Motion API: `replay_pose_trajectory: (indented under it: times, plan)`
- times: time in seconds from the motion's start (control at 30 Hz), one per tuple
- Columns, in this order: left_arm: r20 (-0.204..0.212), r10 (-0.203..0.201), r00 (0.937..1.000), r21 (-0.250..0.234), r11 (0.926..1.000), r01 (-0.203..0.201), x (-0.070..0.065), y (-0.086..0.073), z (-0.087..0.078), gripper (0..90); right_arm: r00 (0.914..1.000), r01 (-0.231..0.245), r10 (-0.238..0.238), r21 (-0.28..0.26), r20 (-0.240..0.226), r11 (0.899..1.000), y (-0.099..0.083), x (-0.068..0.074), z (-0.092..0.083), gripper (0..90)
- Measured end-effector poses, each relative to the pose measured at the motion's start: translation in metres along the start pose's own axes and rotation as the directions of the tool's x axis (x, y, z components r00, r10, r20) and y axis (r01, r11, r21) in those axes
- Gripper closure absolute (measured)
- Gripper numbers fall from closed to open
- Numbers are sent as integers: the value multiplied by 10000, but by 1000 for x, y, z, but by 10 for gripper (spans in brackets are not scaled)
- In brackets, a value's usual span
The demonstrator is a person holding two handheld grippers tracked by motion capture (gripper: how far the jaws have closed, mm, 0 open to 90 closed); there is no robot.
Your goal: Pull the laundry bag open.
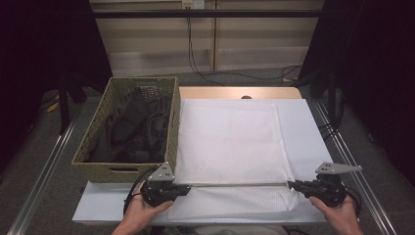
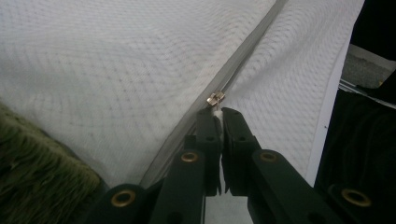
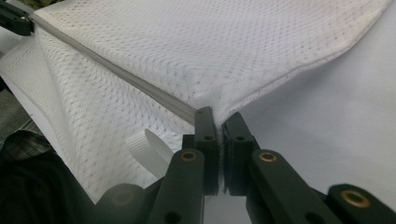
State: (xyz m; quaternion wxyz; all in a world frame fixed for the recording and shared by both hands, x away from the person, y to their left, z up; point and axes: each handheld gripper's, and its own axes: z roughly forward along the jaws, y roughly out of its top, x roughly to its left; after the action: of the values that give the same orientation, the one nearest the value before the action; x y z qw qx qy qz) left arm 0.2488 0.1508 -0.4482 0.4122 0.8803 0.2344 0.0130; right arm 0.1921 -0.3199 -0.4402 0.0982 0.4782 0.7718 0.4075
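Observation:
A white mesh zip bag (image 1: pixel 230 142) lies flat on the white table top (image 1: pixel 306 127), its grey zipper (image 1: pixel 240 185) running left to right near the front edge. My left gripper (image 1: pixel 187 189) is shut on the pull just behind the brass zipper slider (image 2: pixel 215 99), at the zipper's left end; the left gripper (image 2: pixel 219 113) has the white pull pinched between its jaws. My right gripper (image 1: pixel 291 185) is shut on the bag's fabric at the zipper's right end. The right gripper (image 3: pixel 217 116) pinches the corner where the zipper (image 3: pixel 116 70) ends.
A green woven basket (image 1: pixel 122 171) holding dark clothes (image 1: pixel 137 127) stands on the table's left side, close behind my left gripper. A white label tab (image 3: pixel 147 149) sticks out of the bag near the right jaws. Metal rails (image 1: pixel 352 161) flank the table.

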Motion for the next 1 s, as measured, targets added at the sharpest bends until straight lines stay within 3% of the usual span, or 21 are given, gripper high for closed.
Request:
replay_pose_trajectory:
  times: [0.13,0.23,1.0]
  plan:
    - [-57,-240,9997,-367,9990,238,2,-3,-8,867,10000,34,-34,-78,-43,10000,0,-2,-1,865]
    - [-76,-120,9999,-77,9999,119,1,-4,-5,867,10000,52,-52,-77,-40,10000,0,-1,-1,865]
    - [-286,-279,9992,46,9996,280,6,-10,-11,867,10000,-31,31,-65,30,10000,0,-1,-1,865]
